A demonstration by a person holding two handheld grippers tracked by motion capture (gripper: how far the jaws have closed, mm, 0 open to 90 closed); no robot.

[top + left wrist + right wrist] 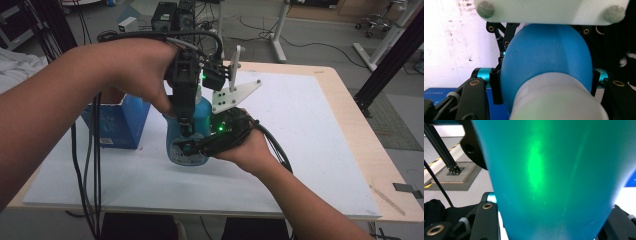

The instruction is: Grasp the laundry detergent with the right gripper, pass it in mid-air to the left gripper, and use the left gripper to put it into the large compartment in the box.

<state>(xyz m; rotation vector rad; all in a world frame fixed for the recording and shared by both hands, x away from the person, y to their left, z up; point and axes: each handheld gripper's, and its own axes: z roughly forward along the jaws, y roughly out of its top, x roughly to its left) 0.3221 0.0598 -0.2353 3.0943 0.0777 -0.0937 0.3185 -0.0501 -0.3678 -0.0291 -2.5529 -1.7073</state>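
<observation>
- While your right gripper (192, 146) clamps the body of the upright blue plastic bottle (200, 117) at centre frame, it steadies it.
- Your left gripper (186, 131) reaches down from above, jaws closed around the bottle's white ribbed cap (554, 100), directly along its vertical axis.

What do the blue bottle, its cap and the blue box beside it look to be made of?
Blue bottle: likely translucent plastic, smooth and glossy, since green light glows through its wall. White cap: probably matte plastic with fine ribbing. Blue box: apparently printed cardboard, with an open flap at the top.
</observation>
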